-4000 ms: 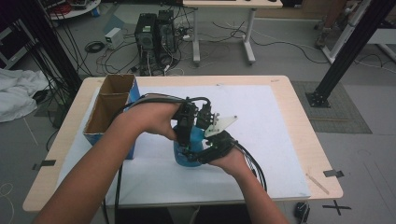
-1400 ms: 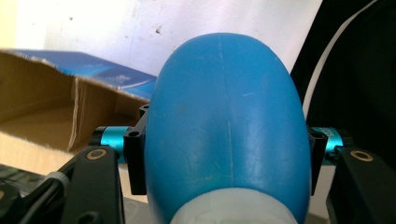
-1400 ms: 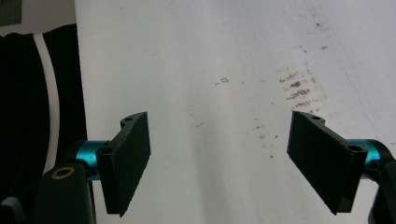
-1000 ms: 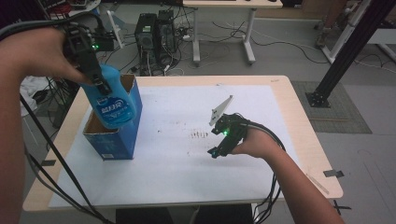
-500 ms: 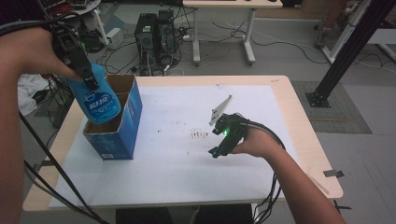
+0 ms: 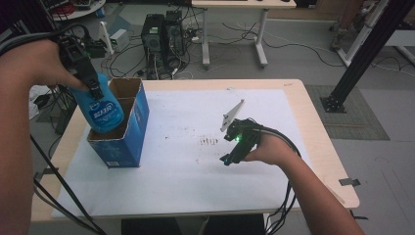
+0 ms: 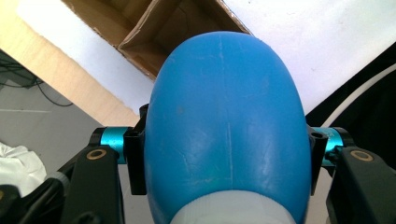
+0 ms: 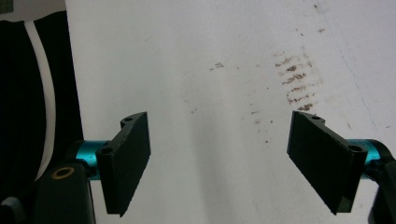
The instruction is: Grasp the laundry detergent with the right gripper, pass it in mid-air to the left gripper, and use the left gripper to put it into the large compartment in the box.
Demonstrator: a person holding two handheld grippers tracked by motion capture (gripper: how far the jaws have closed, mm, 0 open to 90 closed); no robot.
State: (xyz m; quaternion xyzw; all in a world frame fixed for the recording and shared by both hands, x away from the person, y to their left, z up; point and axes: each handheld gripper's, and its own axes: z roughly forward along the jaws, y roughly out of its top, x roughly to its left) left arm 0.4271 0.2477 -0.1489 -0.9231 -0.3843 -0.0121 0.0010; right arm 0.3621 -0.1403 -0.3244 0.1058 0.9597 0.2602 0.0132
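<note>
The big table point(image 6: 313, 147) fills the middle of the high view, with a white sheet point(image 6: 186, 176) on top. At the left of the frame stands a blue cardboard box point(image 6: 128, 132), open at the top. The blue bottle point(image 6: 100, 110) hangs at the upper left, with its bottom inside the box's near part. It looks like smooth, round plastic, so it may be slippery. It seems light and a bit squishy, so a hard squeeze could dent it. The left gripper point(image 6: 93, 85) pinches it up near the neck, where it is thinner, which looks like a good spot to hold. The right gripper point(image 6: 226, 159) rests on the sheet, right of the middle, with its jaws wide apart and nothing in them.
</note>
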